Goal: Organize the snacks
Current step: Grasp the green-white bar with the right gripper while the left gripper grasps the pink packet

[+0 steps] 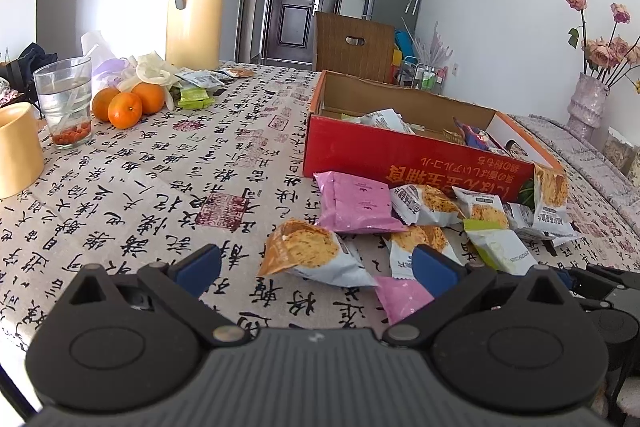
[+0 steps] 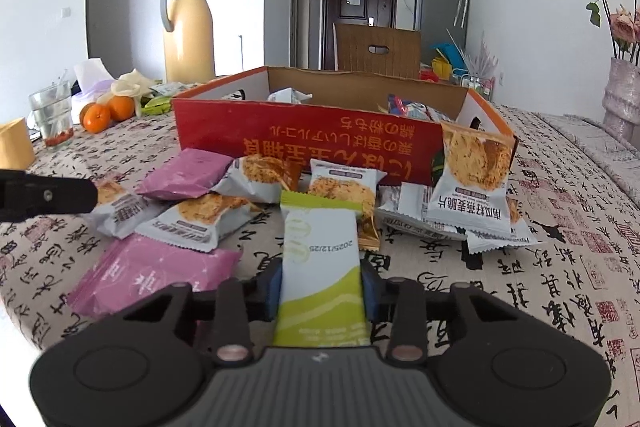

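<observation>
Right gripper [image 2: 322, 287] jaws pinching green packet [image 2: 320, 267], left gripper [image 1: 316, 267] jaws spread over snack pile [image 1: 420, 211], red box [image 2: 304, 143] behind, oranges [image 1: 124, 107] and jug [image 1: 194, 11] near counter [image 1: 160, 187] far edge.

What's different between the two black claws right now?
The right gripper is shut on a green-and-white snack packet; the left gripper is open and holds nothing. The right one's blue pads press the packet's sides, while the left one's pads stand wide apart over the loose packets. Both point toward the red cardboard box.
</observation>
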A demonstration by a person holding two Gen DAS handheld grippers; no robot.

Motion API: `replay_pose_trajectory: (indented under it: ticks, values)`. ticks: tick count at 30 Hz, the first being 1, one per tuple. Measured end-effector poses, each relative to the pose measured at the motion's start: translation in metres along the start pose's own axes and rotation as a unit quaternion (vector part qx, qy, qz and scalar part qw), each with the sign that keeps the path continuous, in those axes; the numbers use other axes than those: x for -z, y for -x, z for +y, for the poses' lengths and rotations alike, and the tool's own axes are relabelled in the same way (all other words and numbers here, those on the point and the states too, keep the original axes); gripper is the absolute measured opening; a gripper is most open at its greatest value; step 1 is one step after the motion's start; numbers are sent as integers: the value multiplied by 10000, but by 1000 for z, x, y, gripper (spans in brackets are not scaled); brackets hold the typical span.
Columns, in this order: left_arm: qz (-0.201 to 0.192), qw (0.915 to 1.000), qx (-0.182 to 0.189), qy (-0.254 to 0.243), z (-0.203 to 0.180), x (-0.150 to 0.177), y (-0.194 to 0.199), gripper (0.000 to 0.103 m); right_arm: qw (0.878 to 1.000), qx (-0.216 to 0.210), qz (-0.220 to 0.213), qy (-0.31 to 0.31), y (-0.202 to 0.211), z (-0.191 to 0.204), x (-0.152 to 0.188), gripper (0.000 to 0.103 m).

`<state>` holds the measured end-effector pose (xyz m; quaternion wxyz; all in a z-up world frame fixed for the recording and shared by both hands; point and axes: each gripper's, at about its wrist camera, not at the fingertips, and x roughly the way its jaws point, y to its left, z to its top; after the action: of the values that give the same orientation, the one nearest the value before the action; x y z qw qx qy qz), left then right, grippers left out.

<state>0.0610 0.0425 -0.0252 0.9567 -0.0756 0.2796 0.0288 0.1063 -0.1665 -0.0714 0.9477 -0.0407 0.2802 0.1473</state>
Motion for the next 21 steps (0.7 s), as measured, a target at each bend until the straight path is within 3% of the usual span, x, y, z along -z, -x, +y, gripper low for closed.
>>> replay_pose_trajectory:
  ticks: [13, 21]
  values:
    - [116, 9998, 70, -127, -23, -2, 1, 103, 9982, -161, -462, -349, 32, -27, 2, 35]
    - [480, 9984, 247, -155, -47, 1, -6, 103, 9958, -127, -687, -592, 44, -49, 6, 35]
